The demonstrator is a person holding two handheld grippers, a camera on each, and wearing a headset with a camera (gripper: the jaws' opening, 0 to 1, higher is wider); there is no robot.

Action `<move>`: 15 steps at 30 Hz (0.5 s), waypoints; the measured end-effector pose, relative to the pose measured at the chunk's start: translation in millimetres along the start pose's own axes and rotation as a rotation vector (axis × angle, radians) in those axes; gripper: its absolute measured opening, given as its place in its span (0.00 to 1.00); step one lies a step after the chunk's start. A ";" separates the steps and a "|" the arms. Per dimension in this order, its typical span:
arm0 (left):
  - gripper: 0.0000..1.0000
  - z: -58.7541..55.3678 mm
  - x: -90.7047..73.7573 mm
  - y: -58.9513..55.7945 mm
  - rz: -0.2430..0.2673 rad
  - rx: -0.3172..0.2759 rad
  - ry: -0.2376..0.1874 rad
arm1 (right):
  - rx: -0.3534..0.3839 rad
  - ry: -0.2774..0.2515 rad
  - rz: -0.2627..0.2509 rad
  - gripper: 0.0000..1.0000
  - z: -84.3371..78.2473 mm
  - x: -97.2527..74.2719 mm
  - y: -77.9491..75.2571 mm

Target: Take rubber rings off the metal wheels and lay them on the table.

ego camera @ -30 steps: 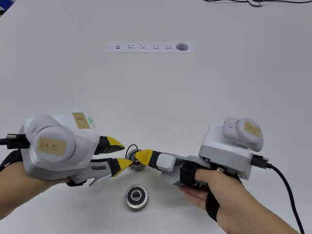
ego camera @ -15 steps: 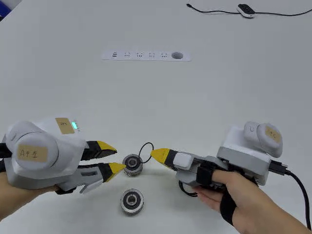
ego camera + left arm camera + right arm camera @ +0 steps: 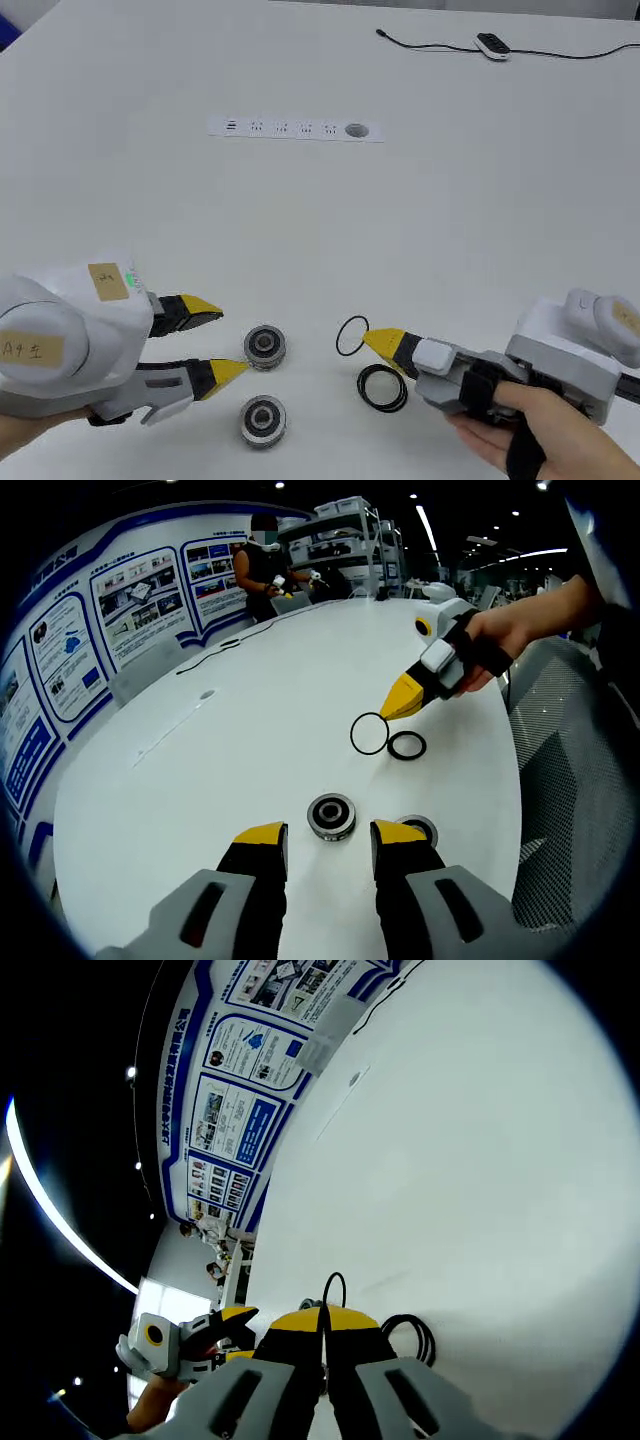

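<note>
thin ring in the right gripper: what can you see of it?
The thin ring is a black closed loop, rubber by its look, round and unkinked. The right gripper, jaws shut, pinches one edge. The rest juts past the yellow tips toward the nearer wheel without touching it. It seems lifted off the table, beside a thicker black ring lying flat.

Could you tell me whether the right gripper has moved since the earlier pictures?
Yes. The right gripper, shut on a thin rubber ring, has drawn away rightward from the upper metal wheel it was beside.
</note>
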State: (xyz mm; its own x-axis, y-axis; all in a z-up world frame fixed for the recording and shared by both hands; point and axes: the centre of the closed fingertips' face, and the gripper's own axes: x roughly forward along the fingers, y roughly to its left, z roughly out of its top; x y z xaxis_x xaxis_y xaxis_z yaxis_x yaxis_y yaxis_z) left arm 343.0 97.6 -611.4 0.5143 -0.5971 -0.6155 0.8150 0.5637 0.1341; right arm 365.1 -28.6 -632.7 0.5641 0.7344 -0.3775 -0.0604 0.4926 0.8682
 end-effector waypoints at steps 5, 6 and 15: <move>0.40 3.6 -3.6 -3.6 -0.005 0.001 -0.026 | 0.024 -0.009 -0.010 0.02 -4.4 -8.9 -5.0; 0.41 4.2 -4.1 -3.6 -0.002 0.003 -0.030 | 0.025 -0.008 -0.013 0.02 -5.5 -9.9 -5.9; 0.46 4.2 -8.8 -3.4 0.018 -0.014 -0.045 | 0.066 -0.011 -0.050 0.02 -17.0 -22.5 -23.4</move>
State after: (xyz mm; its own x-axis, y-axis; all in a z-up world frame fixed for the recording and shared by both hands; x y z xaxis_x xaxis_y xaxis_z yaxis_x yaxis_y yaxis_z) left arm 336.8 98.5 -603.3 0.5405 -0.6115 -0.5778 0.8019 0.5823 0.1339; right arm 339.8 -48.7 -650.0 0.5742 0.7043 -0.4175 0.0226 0.4961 0.8680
